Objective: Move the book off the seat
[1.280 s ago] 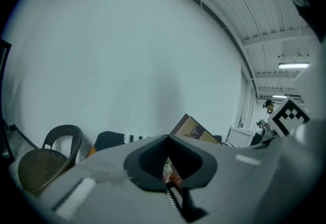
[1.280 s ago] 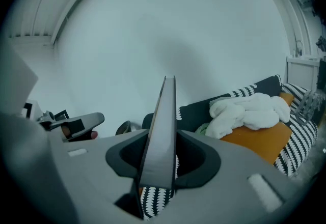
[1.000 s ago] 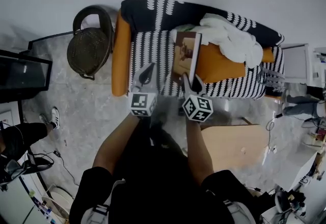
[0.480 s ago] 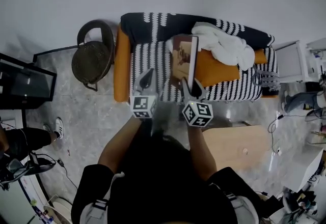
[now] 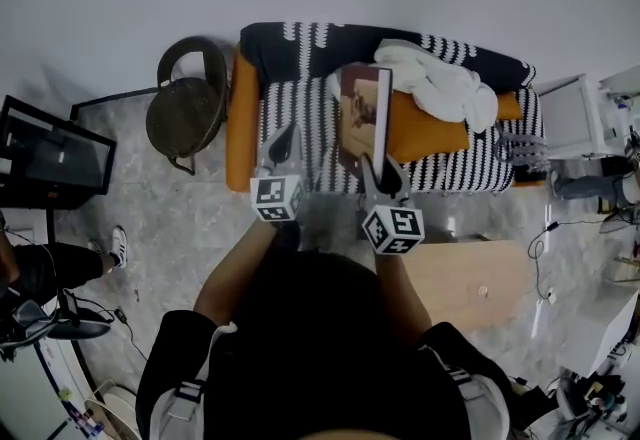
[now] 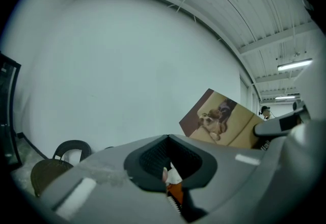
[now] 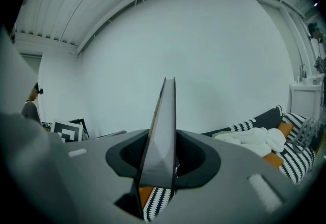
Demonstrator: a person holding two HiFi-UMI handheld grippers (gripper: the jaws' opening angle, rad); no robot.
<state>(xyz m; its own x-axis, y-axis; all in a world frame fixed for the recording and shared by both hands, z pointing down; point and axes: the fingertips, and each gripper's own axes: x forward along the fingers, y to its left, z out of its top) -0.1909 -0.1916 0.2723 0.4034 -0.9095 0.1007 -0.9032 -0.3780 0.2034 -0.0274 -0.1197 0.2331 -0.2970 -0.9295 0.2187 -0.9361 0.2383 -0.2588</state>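
The right gripper (image 7: 162,169) is pinching the book (image 5: 362,110) by its near lower edge, its jaws pressing on either side of the thin block of pages. The book is rising edge-on from that grip. Its long axis is running up and away from the person toward the sofa back, and its pictured cover is facing the left gripper (image 5: 284,146). The left gripper is hanging just beside the book, over the front of the seat (image 5: 300,113). Its jaws are pressed together with nothing between them. The right hand is therefore the only one bearing the load, and the left is near enough to steady the cover if needed. The book appears to be hanging clear above the seat's striped throw rather than resting on it, though the steep view is not settling this. It is not yet off to one side of the sofa, so the coming move is likely a carry sideways or back toward the person. No true container is showing. The sofa itself is bearing an orange cushion (image 5: 428,128) right of the book and a white cloth (image 5: 440,80) heaped toward its back. A wicker chair (image 5: 188,108) is standing left of the sofa.
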